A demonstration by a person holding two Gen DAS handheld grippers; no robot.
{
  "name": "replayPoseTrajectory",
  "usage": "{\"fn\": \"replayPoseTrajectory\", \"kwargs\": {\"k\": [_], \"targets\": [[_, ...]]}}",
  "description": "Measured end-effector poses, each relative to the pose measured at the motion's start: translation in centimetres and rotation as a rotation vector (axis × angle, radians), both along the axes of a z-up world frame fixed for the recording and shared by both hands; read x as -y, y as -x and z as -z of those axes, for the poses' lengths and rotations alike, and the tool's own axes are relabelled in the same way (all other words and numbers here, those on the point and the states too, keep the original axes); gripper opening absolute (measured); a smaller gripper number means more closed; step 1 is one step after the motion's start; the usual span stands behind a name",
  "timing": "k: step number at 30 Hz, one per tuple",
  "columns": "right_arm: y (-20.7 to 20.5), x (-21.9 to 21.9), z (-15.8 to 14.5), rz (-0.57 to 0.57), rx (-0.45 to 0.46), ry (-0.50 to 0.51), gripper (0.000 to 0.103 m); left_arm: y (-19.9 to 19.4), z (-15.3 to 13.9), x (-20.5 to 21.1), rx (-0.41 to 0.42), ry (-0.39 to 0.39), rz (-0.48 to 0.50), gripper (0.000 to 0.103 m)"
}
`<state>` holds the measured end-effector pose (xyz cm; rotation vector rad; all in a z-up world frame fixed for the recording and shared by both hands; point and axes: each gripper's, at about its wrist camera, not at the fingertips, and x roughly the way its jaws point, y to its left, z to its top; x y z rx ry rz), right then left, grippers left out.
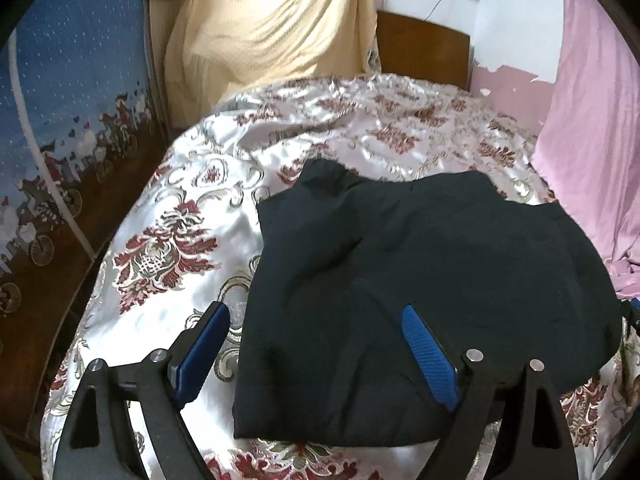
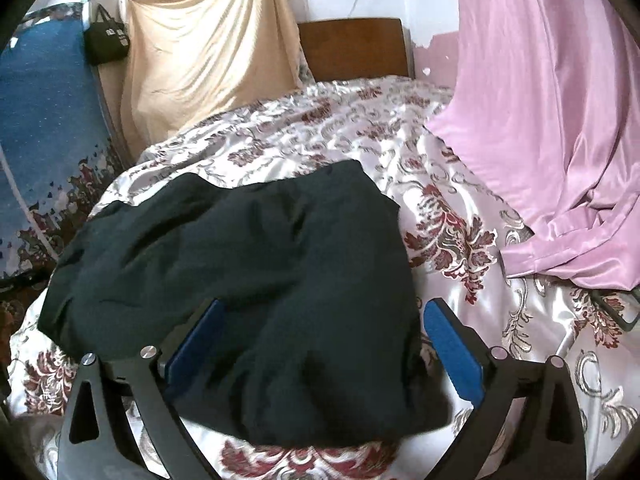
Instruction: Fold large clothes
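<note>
A black garment (image 1: pixel 440 248) lies folded into a thick rectangle on the floral satin bedcover (image 1: pixel 168 240). My left gripper (image 1: pixel 314 312) hovers open over the garment's near left edge. Its left pad is over the bedcover and its right pad over the cloth, and neither pad presses on anything. In the right wrist view the same garment (image 2: pixel 240 248) fills the middle of the bedcover (image 2: pixel 460 240). My right gripper (image 2: pixel 325 306) stands open over the garment's near right edge, with the cloth lying below and between its blue pads but not gripped.
A pink cloth (image 1: pixel 592 120) (image 2: pixel 560 120) hangs down onto the bed's right side. A beige cloth (image 1: pixel 272 20) (image 2: pixel 208 52) and a wooden headboard (image 1: pixel 424 48) (image 2: pixel 356 48) stand at the far end. A blue patterned panel (image 1: pixel 72 100) (image 2: pixel 44 120) runs along the left, with a black bag (image 2: pixel 106 42) hanging there.
</note>
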<state>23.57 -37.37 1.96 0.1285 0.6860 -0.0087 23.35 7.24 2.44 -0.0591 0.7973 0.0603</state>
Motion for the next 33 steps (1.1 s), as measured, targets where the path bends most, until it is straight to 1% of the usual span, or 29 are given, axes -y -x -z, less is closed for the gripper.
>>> {"fn": "replayPoseTrajectory", "kwargs": {"k": [3,6,15,18,21,24,28,30,33], "targets": [[1.4,-1.0,-0.7,-0.009,0.035,0.004,0.099,1.3,-0.6,0.7,0.044,-0.013,0.006,0.093],[2.4,-1.8,-1.1,-0.011,0.065,0.009,0.099,2.3,-0.9,1.4,0.071,-0.025,0.013,0.095],[5.9,-4.0,-1.1,0.021,0.135,0.020,0.100,5.8,-0.7,3.9,0.138,-0.048,0.030,0.095],[7.2,-4.7,-1.2,0.023,0.153,0.023,0.100,7.3,-0.6,4.6,0.165,-0.043,0.041,0.096],[8.8,-5.8,-1.4,0.007,0.172,0.038,0.100,9.0,-0.7,5.2,0.189,-0.033,0.056,0.096],[10.6,-7.1,-1.9,-0.012,0.197,0.062,0.101,10.8,-0.8,5.7,0.213,-0.041,0.064,0.096],[13.0,-8.1,-2.4,-0.037,0.207,0.028,0.101,12.9,-1.0,6.1,0.238,-0.055,0.066,0.098],[13.8,-8.3,-2.3,-0.043,0.207,-0.001,0.101,14.0,-0.9,6.1,0.246,-0.063,0.064,0.098],[15.2,-8.7,-2.0,-0.042,0.215,-0.016,0.101,15.4,-0.8,6.2,0.251,-0.064,0.065,0.099]]}}
